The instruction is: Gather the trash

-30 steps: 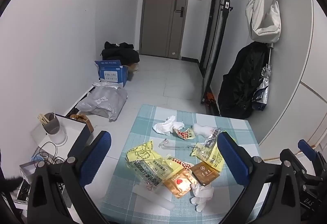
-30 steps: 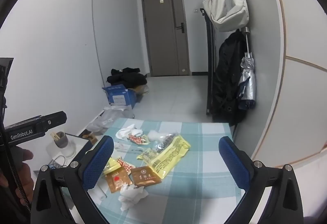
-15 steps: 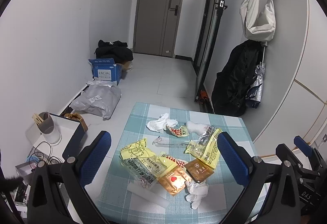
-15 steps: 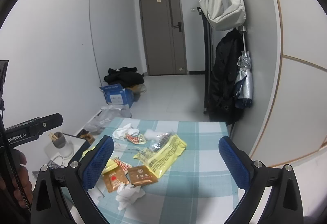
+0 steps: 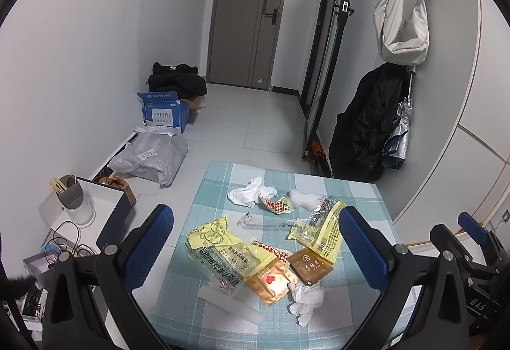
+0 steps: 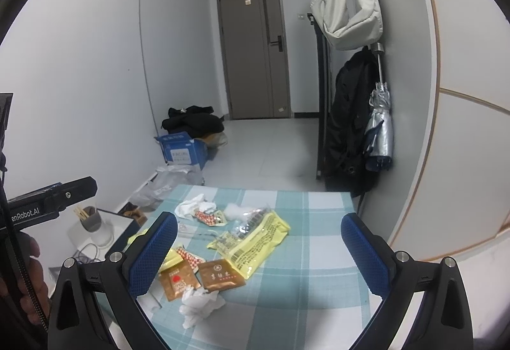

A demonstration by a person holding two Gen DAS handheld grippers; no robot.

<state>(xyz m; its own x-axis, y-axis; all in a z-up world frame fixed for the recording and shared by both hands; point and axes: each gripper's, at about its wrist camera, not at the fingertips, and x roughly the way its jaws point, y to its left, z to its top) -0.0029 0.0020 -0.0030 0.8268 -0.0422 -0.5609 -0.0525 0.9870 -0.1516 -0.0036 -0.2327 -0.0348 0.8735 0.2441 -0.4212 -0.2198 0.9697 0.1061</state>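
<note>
Trash lies scattered on a table with a blue checked cloth: a yellow printed bag, a second yellow bag, a brown sachet, an orange sachet, a crumpled tissue near the front, and another tissue at the back. My left gripper hovers open above the pile, holding nothing. My right gripper is open too, above the table, empty.
On the floor to the left stand a blue cardboard box, a grey plastic bag and a low white stand with a cup of sticks. A black coat, an umbrella and a white bag hang on the right wall.
Both cameras have drifted slightly, so the table and trash sit a little lower and closer in view. Nothing on the table has moved; both grippers stay open.
</note>
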